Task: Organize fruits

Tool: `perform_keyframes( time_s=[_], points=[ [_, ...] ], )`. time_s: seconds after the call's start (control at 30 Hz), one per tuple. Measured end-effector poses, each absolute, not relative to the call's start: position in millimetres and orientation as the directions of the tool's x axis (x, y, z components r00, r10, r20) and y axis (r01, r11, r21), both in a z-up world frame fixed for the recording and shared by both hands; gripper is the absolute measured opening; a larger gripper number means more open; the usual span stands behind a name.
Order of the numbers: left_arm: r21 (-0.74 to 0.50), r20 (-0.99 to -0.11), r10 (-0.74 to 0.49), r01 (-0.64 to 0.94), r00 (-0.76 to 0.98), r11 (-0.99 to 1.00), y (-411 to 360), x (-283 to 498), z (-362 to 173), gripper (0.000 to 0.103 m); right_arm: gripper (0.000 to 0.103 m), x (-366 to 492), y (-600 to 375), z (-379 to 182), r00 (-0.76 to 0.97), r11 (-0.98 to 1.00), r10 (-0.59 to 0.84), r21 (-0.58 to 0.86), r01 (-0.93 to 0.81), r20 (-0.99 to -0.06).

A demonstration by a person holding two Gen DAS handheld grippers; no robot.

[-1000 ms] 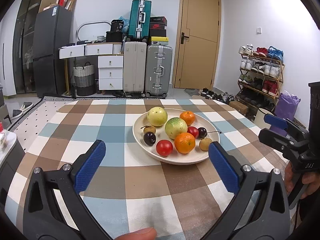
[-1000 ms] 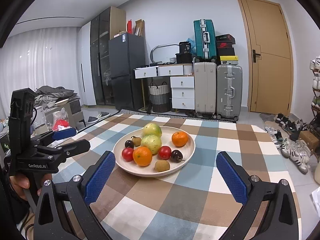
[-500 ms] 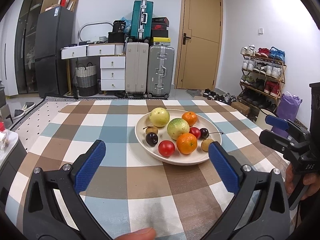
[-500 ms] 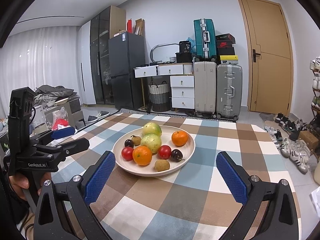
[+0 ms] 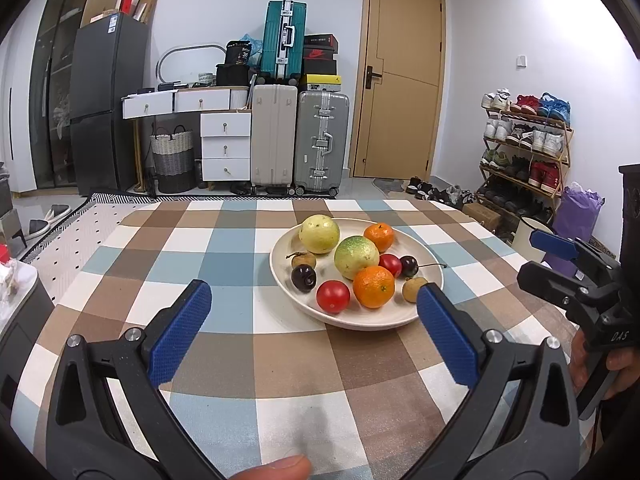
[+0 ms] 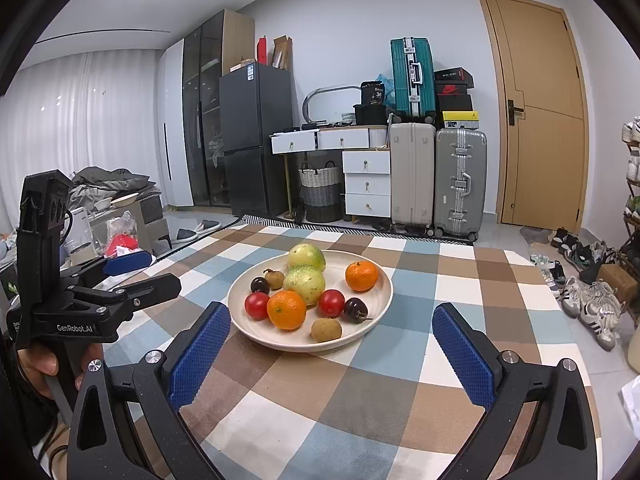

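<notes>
A cream plate (image 5: 430, 264) (image 6: 380, 276) sits on the checkered tablecloth and holds several fruits: two yellow-green round fruits (image 5: 356, 255), two oranges (image 5: 374, 286), two red tomatoes (image 5: 333, 296), dark cherries (image 5: 303, 277) and small brown fruits (image 5: 412, 289). My left gripper (image 5: 314, 312) is open and empty, low over the cloth just short of the plate. My right gripper (image 6: 331, 334) is open and empty, at the plate's near rim. Each gripper shows at the edge of the other's view.
The table's far edge (image 5: 280, 201) faces suitcases, white drawers and a door. A shoe rack (image 5: 524, 148) stands to the right, a fridge (image 6: 256, 140) and clutter to the left. Bare cloth lies around the plate.
The left gripper has shifted slightly, so the plate sits a little further right in its view. The right view is almost unchanged. Both grippers stay open.
</notes>
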State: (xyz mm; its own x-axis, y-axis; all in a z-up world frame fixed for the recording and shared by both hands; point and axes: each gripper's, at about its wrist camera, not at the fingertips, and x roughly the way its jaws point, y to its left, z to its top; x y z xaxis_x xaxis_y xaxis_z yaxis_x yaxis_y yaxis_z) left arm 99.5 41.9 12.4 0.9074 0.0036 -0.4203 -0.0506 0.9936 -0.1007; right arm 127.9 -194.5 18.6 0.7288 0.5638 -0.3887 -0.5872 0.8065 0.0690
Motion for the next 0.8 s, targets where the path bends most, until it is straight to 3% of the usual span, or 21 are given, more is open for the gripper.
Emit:
perform_keyframes(
  time_s=[0.8],
  points=[
    [-0.098, -0.419, 0.002, -0.048, 0.908, 0.994, 42.3, 100.0, 12.1, 0.102, 0.103, 127.9, -193.8, 18.4, 0.728, 0.806, 0.563, 0.067, -0.588, -0.390]
  ],
)
